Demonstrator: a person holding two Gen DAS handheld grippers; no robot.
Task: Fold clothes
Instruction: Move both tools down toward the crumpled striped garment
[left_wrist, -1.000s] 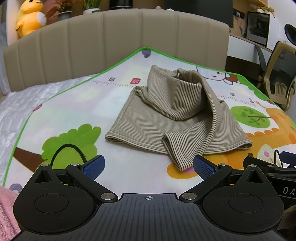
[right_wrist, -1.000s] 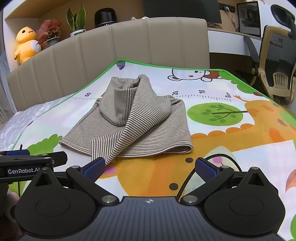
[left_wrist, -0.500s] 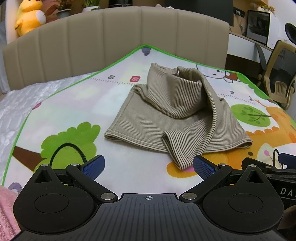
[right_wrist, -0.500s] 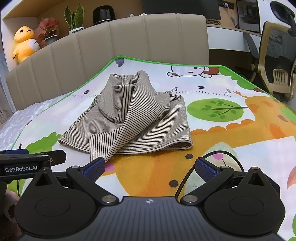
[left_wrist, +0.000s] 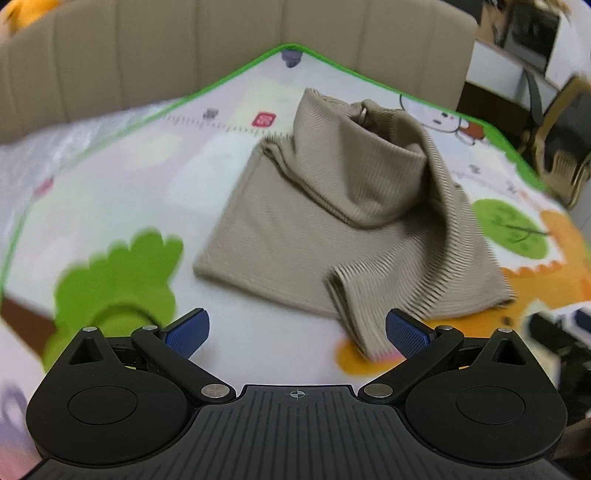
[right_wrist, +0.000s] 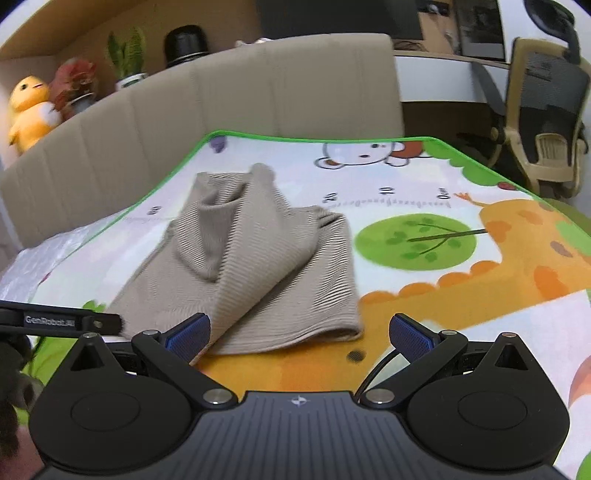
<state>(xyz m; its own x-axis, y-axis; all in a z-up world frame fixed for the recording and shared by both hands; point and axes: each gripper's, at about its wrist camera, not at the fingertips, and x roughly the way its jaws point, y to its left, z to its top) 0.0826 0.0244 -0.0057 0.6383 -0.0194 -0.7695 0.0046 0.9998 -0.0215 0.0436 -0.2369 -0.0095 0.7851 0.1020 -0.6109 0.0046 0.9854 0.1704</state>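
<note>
Ahead of left hand-held gripper and right hand-held gripper, both spread apart and empty: striped beige top, rumpled, bunched high, on play mat.

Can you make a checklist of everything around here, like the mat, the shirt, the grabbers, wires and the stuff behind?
Surface: cartoon play mat with green edging, spread on a bed.
Job's things: striped beige garment lies crumpled on the mat, a bunched hump at its far end, not yet folded.
Clutter: nothing seen on the mat besides the garment.
Grippers: left gripper open, holding nothing; right gripper open, holding nothing.
Cables: black cable loops by the right gripper.
Surroundings: beige headboard, yellow plush toy, potted plants, office chair.
</note>
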